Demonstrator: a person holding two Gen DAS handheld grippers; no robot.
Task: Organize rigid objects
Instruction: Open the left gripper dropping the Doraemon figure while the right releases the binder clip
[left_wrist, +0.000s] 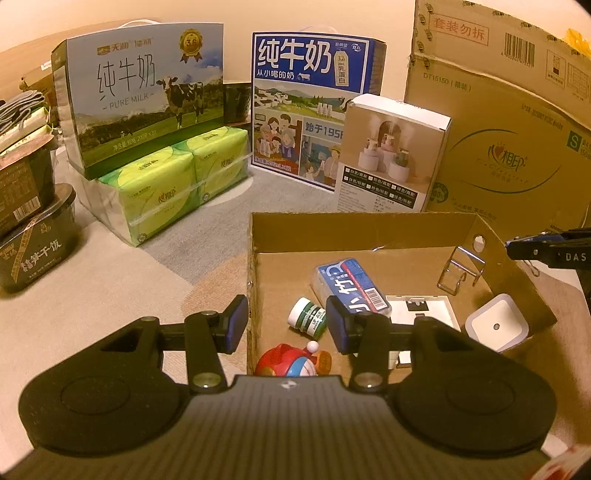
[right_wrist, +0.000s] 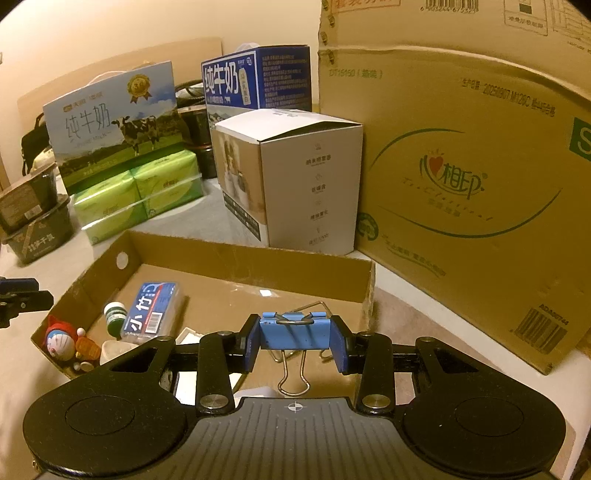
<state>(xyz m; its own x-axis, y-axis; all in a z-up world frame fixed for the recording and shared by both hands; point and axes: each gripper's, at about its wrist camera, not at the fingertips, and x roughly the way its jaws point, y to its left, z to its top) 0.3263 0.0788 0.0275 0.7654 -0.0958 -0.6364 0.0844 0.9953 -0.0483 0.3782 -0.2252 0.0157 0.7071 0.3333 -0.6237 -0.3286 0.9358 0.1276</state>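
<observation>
Right claw (right_wrist: 295, 341) clamps blue binder clip (right_wrist: 294, 334) crosswise, over cardboard tray (right_wrist: 236, 258); left claw (left_wrist: 286, 325) spread, empty, straddling tray's wall.

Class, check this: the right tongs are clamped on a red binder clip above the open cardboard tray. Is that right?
Not quite. The binder clip is blue, not red, as the right wrist view shows. The right tongs are clamped on it above the open cardboard tray.

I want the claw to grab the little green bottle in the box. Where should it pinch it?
Pinch the little green bottle across its round middle, coming from above. It lies on its side on the floor of the box, white cap pointing left, with the blue and white case close on the right, so go carefully.
</observation>
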